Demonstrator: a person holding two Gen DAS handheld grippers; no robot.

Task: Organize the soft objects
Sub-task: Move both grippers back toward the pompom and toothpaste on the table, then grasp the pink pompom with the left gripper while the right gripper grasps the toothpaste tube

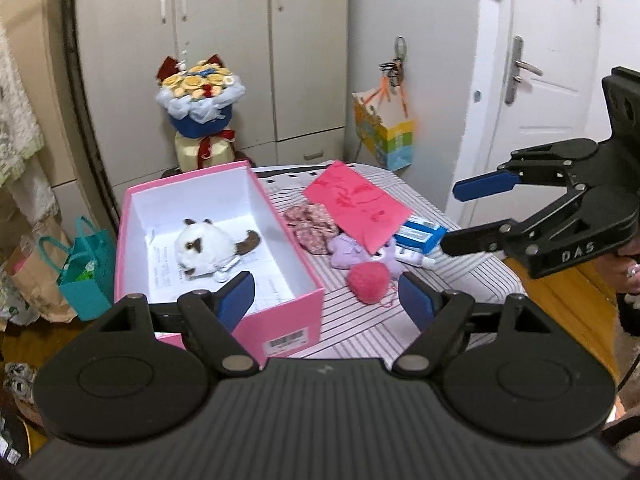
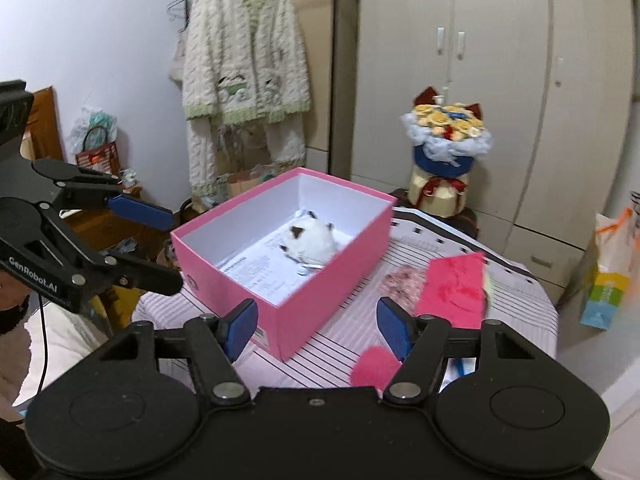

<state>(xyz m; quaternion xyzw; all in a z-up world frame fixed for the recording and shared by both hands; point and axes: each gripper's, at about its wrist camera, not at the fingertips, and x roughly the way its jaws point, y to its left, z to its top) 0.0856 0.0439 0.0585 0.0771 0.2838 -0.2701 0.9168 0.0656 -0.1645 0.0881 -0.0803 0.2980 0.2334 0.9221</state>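
Observation:
A pink box [image 1: 280,326] [image 2: 320,292] stands open on the striped table, with a white and brown plush cat [image 1: 208,246] [image 2: 310,242] lying inside it. To its right lie a pink yarn ball [image 1: 369,281] [image 2: 374,368], a purple plush [image 1: 347,254], a floral fabric piece [image 1: 310,226] [image 2: 402,282] and a red envelope [image 1: 358,204] [image 2: 454,288]. My left gripper [image 1: 328,302] [image 2: 168,250] is open and empty, hovering over the box's near right corner. My right gripper [image 2: 318,328] [image 1: 452,216] is open and empty too, above the table beside the box.
A small blue and white carton [image 1: 420,234] lies under the envelope's edge. A flower bouquet [image 1: 202,116] [image 2: 444,156] stands behind the table before the wardrobe. Gift bags [image 1: 82,270] sit on the floor at left, one bag [image 1: 386,132] hangs by the door. A cardigan [image 2: 244,68] hangs on the wall.

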